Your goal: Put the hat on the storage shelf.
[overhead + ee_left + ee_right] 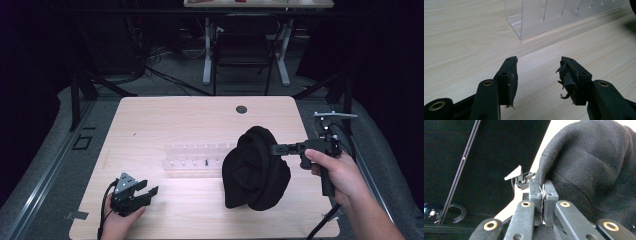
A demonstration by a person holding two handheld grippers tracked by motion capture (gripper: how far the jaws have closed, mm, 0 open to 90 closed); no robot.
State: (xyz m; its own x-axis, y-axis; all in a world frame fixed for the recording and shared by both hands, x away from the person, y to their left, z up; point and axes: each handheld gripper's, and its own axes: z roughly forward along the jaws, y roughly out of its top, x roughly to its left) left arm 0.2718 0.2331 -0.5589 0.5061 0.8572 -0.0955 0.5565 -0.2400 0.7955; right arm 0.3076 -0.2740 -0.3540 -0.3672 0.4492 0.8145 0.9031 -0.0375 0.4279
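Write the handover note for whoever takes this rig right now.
Right gripper: shut on an edge of the black cloth, holding it bunched and partly lifted over the right half of the table.
Left gripper: open, empty, resting low at the front left.
Clear rack: mid-table, just left of the cloth.
Done: cloth gripped and raised.
Left: where the cloth goes is undecided; the left gripper has not joined in.

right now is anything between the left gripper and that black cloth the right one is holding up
Nothing visible blocks it. The left gripper rests open at the table's near left, and bare tabletop runs across to the black cloth, which the right gripper pinches. The clear plastic rack sits farther back, off that line.
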